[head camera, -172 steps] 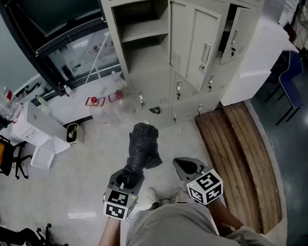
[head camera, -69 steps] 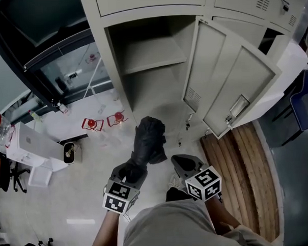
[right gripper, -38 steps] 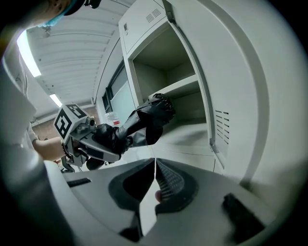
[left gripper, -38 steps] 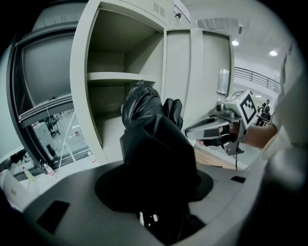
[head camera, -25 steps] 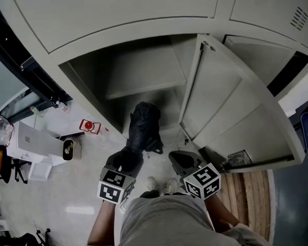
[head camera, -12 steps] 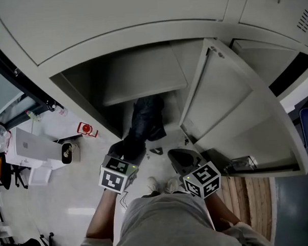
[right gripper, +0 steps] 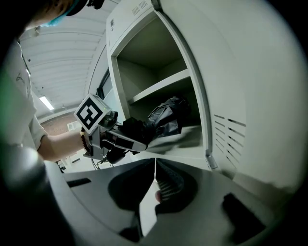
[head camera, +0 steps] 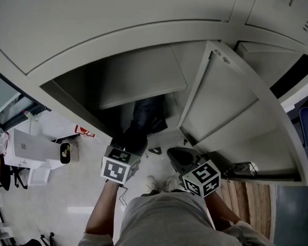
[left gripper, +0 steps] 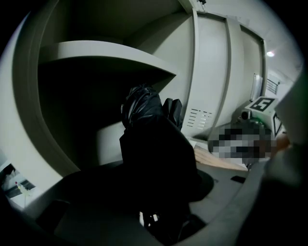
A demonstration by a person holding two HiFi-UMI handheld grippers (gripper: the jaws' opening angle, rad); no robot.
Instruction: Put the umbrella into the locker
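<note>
Head view: open locker door flanks umbrella, shelf overhead.

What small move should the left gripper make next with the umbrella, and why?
Probably push it a little deeper before releasing. The left gripper grips the black umbrella, whose far end is under the shelf inside the open locker, while the gripped end is outside the opening.

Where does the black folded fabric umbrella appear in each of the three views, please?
Head view: centre, black folded fabric umbrella beneath the grey metal locker shelf.
Left gripper view: umbrella centre foreground.
Right gripper view: umbrella mid-frame, left of the open door.
Shared landmark: that shelf.
</note>
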